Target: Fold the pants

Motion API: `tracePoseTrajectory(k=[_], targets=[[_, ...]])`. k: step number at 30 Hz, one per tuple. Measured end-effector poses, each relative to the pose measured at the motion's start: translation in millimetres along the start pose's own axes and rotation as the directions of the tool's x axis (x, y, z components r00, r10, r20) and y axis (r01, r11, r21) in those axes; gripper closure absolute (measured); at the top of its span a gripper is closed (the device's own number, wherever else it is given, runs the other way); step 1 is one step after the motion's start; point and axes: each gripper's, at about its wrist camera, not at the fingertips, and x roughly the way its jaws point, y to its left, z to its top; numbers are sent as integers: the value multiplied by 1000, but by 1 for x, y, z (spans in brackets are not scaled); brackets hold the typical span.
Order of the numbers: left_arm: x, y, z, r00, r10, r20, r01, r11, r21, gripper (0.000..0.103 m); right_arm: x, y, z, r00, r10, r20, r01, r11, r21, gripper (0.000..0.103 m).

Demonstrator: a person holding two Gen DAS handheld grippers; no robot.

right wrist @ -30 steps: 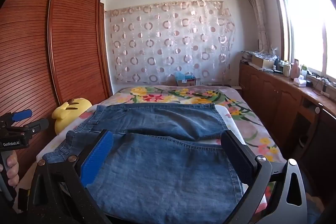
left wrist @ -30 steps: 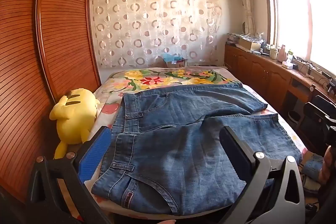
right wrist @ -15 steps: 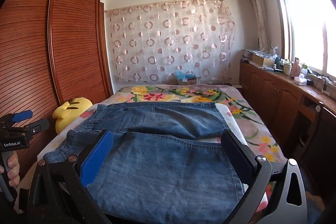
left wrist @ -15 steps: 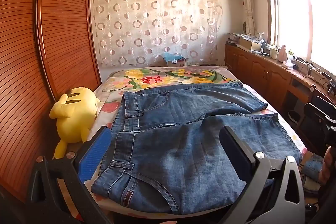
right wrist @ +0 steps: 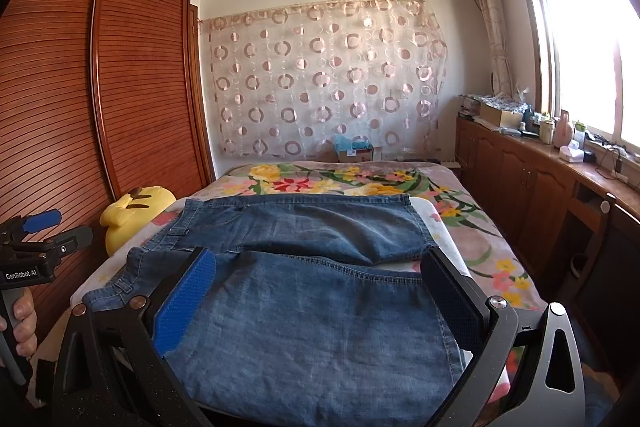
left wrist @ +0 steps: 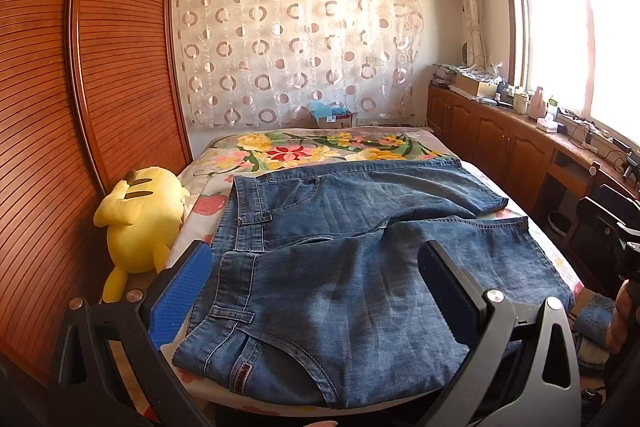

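Blue jeans [left wrist: 340, 267] lie spread flat on the bed, waistband to the left, both legs running to the right. In the right wrist view the jeans [right wrist: 312, 307] show from the leg end. My left gripper [left wrist: 316, 267] is open and empty, held above the near waistband and hip. My right gripper [right wrist: 320, 275] is open and empty, held above the near leg's hem. The left gripper also shows at the left edge of the right wrist view [right wrist: 44, 235], in a hand.
The bed has a floral sheet [left wrist: 320, 151]. A yellow plush toy [left wrist: 140, 219] sits at the bed's left edge against a wooden wardrobe [left wrist: 100, 107]. Wooden cabinets [left wrist: 500, 143] with clutter run along the right under the window.
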Motion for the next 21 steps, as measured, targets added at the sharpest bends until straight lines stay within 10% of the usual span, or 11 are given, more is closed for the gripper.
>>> tracePoseTrajectory(k=[21], targets=[[-2,-1,1,1000,-1,3,1,1000,-2,0,-1,0,0,1000,0,1,0,1000,-3,1]])
